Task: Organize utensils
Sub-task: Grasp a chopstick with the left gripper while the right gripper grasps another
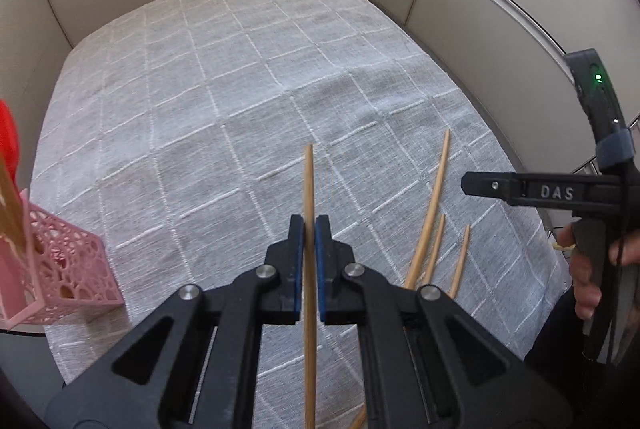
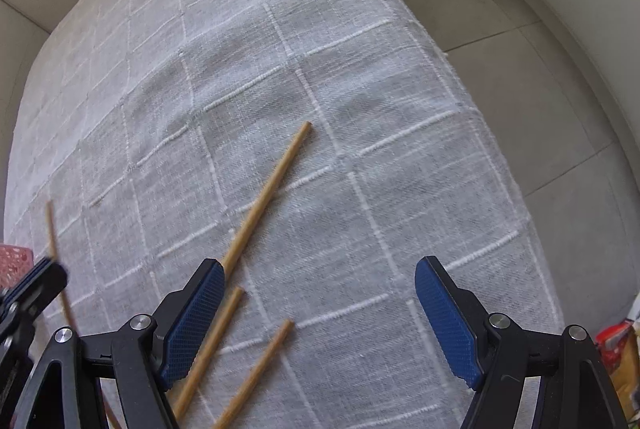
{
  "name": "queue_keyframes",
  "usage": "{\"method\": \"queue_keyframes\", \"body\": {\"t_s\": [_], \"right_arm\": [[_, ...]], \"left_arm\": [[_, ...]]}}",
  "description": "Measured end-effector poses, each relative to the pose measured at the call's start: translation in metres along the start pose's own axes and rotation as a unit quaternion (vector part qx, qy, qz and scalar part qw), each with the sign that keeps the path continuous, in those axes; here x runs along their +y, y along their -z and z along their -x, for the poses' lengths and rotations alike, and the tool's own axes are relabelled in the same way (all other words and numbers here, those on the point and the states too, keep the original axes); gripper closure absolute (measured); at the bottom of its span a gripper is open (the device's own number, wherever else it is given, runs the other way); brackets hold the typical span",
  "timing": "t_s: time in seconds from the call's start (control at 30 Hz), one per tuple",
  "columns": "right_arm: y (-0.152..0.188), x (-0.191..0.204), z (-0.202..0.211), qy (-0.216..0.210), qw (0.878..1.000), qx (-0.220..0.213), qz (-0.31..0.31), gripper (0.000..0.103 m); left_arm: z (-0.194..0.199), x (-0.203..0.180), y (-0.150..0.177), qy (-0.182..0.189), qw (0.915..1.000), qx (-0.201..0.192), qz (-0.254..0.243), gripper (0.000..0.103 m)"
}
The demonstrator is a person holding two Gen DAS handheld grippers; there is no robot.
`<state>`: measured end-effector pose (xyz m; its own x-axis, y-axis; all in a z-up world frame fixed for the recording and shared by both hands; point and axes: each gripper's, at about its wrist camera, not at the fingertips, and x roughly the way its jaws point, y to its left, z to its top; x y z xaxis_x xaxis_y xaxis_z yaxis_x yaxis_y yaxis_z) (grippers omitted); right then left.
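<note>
Left gripper [image 1: 307, 229] clamps a chopstick [image 1: 308, 181] above grey checked tablecloth [image 1: 200, 89]; right gripper [image 2: 320, 277] wide open.

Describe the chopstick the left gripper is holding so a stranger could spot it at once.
On the grey checked tablecloth, find the pink lattice holder at its left edge, then look right to the left gripper. The held chopstick is pinched between its blue pads, unlike the three loose chopsticks lying flat to its right.

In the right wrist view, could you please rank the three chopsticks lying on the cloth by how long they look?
1. Far chopstick, longest.
2. Middle chopstick and near chopstick: their lower ends are hidden or cut off, so I cannot rank them.
</note>
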<state>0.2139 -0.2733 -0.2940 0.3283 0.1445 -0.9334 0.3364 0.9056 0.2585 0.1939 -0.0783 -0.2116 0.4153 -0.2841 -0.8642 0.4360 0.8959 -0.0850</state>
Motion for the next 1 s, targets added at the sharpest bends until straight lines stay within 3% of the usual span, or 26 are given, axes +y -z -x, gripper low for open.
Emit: {"method": "queue_keyframes", "body": {"t_s": [0.2, 0.3, 0.43, 0.47, 0.5, 0.6, 0.67, 1.0], "right_arm": [[-0.014, 0.013, -0.01, -0.001, 1.0, -0.003, 0.001, 0.02], [-0.019, 0.019, -0.019, 0.001, 1.0, -0.002, 0.005, 0.025], [-0.022, 0.031, -0.027, 0.033, 0.999, -0.021, 0.018, 0.041], [-0.022, 0.035, -0.028, 0.037, 0.999, -0.027, 0.025, 0.055], [-0.022, 0.039, -0.03, 0.047, 0.998, -0.032, 0.029, 0.061], [-0.02, 0.047, -0.03, 0.071, 0.995, -0.053, 0.039, 0.067], [-0.019, 0.048, -0.032, 0.066, 0.995, -0.055, 0.041, 0.088], [-0.018, 0.037, -0.019, -0.012, 0.998, -0.057, 0.022, 0.093]], "left_arm": [[0.033, 0.028, 0.014, 0.002, 0.9986, -0.039, 0.034, 0.097], [0.037, 0.036, 0.019, 0.007, 0.9973, -0.049, 0.054, 0.097], [0.043, 0.044, 0.019, 0.016, 0.9956, -0.059, 0.071, 0.097], [0.044, 0.045, 0.019, 0.018, 0.9952, -0.061, 0.074, 0.097], [0.044, 0.046, 0.018, 0.02, 0.9949, -0.062, 0.077, 0.097], [0.048, 0.048, 0.019, 0.019, 0.9943, -0.066, 0.082, 0.097], [0.051, 0.048, 0.02, 0.014, 0.9941, -0.069, 0.082, 0.097], [0.069, 0.054, 0.022, 0.001, 0.9913, -0.087, 0.099, 0.097]]}}
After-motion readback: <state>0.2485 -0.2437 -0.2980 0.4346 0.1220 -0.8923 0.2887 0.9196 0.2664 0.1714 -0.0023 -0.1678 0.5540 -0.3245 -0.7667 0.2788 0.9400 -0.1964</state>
